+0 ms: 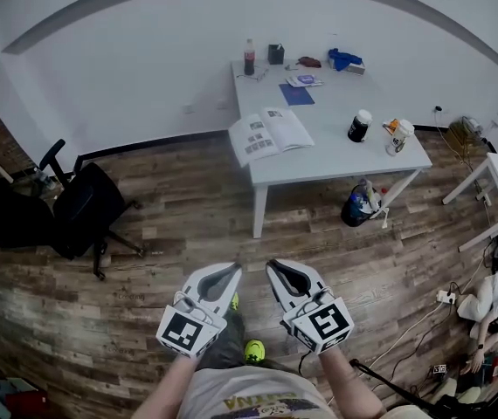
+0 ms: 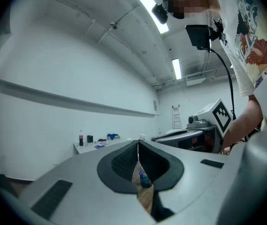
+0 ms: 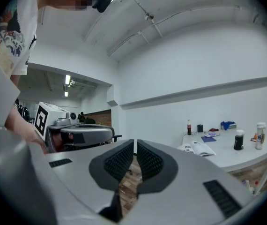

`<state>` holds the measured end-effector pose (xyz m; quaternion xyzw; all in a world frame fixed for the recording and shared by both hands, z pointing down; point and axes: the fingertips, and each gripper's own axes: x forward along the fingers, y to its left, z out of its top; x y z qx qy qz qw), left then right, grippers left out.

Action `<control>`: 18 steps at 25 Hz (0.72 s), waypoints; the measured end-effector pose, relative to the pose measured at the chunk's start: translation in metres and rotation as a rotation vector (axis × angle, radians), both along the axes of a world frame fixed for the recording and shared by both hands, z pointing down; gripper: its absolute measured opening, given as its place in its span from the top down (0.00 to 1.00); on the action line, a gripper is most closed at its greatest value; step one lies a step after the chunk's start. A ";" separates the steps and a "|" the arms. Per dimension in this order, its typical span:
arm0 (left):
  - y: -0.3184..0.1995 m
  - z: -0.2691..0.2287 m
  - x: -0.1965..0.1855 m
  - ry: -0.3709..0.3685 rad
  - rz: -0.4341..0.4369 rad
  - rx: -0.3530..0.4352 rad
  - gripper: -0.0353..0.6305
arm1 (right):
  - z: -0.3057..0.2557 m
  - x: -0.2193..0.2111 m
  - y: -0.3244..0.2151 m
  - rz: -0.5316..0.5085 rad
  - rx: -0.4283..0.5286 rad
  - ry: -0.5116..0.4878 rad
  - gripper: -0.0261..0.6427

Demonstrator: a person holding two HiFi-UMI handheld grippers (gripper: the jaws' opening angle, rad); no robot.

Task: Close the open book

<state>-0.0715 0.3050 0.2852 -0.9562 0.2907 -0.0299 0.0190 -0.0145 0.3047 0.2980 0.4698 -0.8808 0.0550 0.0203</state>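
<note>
While the book [image 1: 269, 134] lies open on the table [image 1: 336, 160] well ahead, my left gripper [image 1: 235, 269] and right gripper [image 1: 270, 265] hover, jaws together, empty.

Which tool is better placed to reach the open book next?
Right, narrowly: both stand far from the table, but the open book lies slightly nearer the right tool than the left tool.

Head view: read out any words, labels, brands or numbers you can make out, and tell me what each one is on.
No text here reads clearly.
On the book: page print, too small to read.
On the bottle: label too small to read.
On the shirt: yellow letters, cut off and blurred.
On the marker cube: black-and-white square pattern only, no words.
</note>
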 end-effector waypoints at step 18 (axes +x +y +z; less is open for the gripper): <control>-0.167 -0.015 0.006 0.016 0.072 -0.009 0.93 | -0.012 -0.009 -0.163 0.050 -0.014 -0.002 0.92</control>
